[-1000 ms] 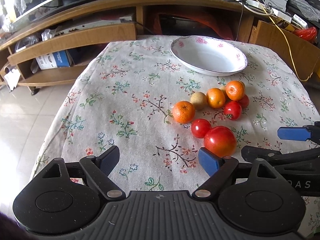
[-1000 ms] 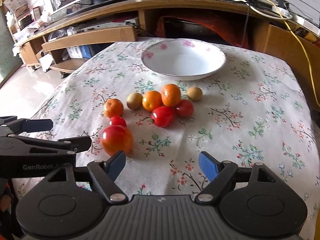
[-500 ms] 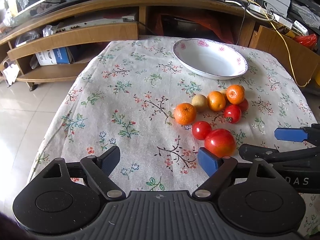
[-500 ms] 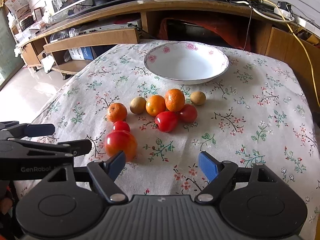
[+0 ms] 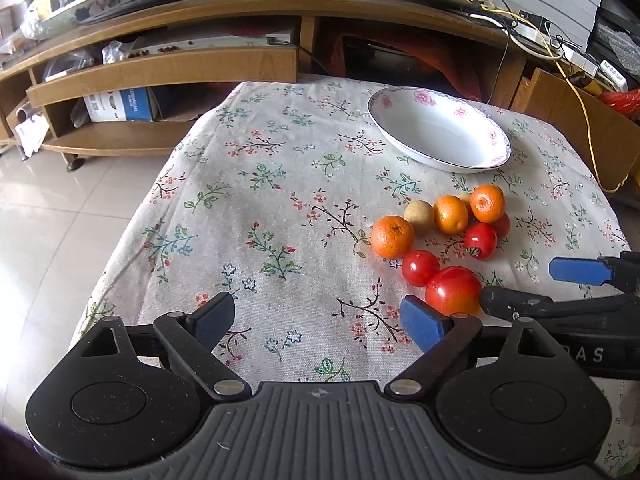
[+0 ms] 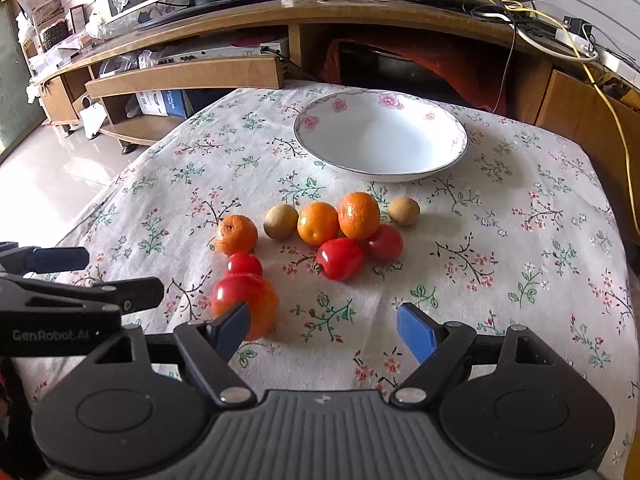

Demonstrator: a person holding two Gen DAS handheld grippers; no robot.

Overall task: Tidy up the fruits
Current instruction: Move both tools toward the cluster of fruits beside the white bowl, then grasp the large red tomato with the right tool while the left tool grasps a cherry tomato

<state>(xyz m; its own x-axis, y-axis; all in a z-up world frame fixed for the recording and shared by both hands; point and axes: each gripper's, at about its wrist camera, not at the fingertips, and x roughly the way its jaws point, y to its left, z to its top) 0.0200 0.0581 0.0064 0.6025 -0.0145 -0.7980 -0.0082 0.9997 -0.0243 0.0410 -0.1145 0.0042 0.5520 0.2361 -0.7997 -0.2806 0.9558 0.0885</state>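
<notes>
We are opening the empty left tongs (image 5: 320, 318); right tongs (image 6: 324, 326) gaping, released. We are lining up squarely around the big tomato (image 6: 245, 305) at lower left, for the bowl (image 6: 456, 156).

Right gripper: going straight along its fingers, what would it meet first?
Probably bare tablecloth: the right gripper is open, with the big tomato beside its left finger, outside the gap.

Cream cotton tablecloth (image 6: 520, 184) w/ green, red & blue floral sprigs. Round white china bowl (image 6: 320, 148), pink roses on rim, thin dark edge line. Round orange mandarins (image 6: 359, 215); glossy red tomatoes (image 6: 340, 258); tan-yellow small fruits (image 6: 281, 221).
</notes>
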